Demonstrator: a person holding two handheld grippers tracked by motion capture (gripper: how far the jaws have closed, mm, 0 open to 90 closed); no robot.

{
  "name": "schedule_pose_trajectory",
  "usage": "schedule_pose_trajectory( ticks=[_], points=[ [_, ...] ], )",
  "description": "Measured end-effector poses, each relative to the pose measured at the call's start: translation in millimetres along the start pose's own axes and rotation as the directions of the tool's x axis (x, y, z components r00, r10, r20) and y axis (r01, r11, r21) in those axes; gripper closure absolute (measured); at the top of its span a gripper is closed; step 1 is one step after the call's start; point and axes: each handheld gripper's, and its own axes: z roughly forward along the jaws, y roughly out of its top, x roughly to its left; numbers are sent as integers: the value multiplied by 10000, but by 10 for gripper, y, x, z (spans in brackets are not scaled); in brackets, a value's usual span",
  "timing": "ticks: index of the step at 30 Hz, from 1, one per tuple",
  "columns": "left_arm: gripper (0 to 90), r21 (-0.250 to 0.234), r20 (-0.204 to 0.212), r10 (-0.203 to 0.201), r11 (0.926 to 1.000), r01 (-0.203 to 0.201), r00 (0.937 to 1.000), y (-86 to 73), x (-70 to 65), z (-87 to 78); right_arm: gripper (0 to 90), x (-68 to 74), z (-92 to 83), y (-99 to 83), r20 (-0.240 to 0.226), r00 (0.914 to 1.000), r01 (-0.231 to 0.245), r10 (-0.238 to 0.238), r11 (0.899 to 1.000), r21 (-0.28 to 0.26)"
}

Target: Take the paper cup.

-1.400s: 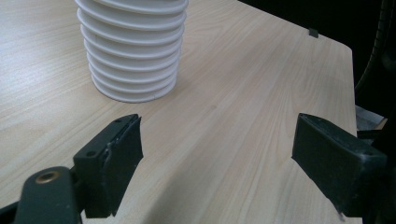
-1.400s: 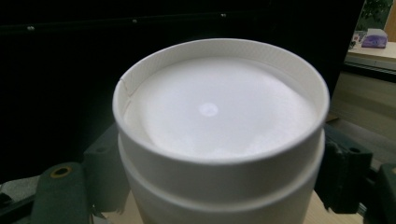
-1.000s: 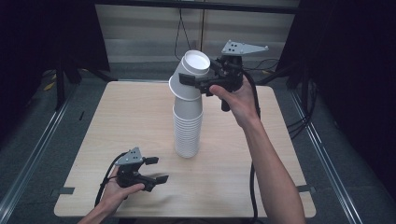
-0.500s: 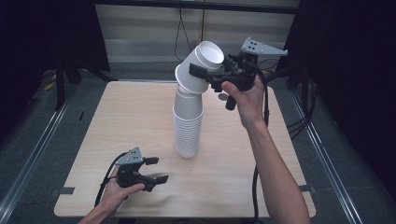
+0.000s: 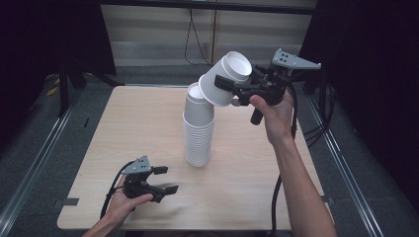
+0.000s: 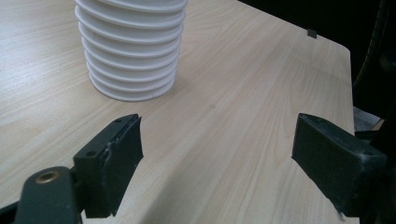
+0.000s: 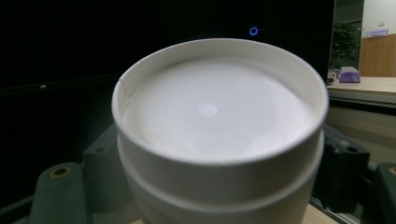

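Taking the stack of white cups (image 5: 198,129) on the counter (image 5: 128,128) as landmark: nearest the person, in front of the stack and to its left, the left gripper (image 5: 164,179) rests on the counter, jaws apart with nothing between them. Above and just right of the stack's top, the right gripper (image 5: 223,88) is clamped on tilted cups (image 5: 226,79), lifted clear, bottoms facing away from it.

We count one tall stack of white cups (image 5: 198,129) on one worktop (image 5: 138,128), two nested cups (image 5: 225,79) lifted at upper centre, and two hand-held grippers: left (image 5: 166,180), right (image 5: 228,88).
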Motion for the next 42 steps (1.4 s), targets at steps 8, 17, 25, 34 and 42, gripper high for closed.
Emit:
schedule_pose_trajectory(
  ticks=[8, 17, 25, 34, 42],
  points=[
    [159, -18, -23, -6, 10000, 6, 10000, 2, 2, -5, 208, 11, -172, -86, 104, 9999, -121, 122, 9999, -47],
    [159, -484, 137, -159, 9987, 166, 9998, 26, -15, -42, 208, 85, -399, -161, 232, 9995, 223, -225, 9997, 103],
    [159, -773, 220, -93, 9970, 109, 9997, 57, -43, -60, 208, 120, -463, -417, 421, 9989, 195, -228, 9969, 763],
    [159, -761, 399, 93, 9971, -62, 9992, 60, -99, -27, 208, 206, -560, -682, 383, 9993, -15, -25, 9948, 1020],
    [157, -1003, 707, 133, 9949, -62, 9974, 92, -154, -21, 209, 267, -535, -1051, 252, 9986, -502, 460, 9781, 2022]
  ],
)
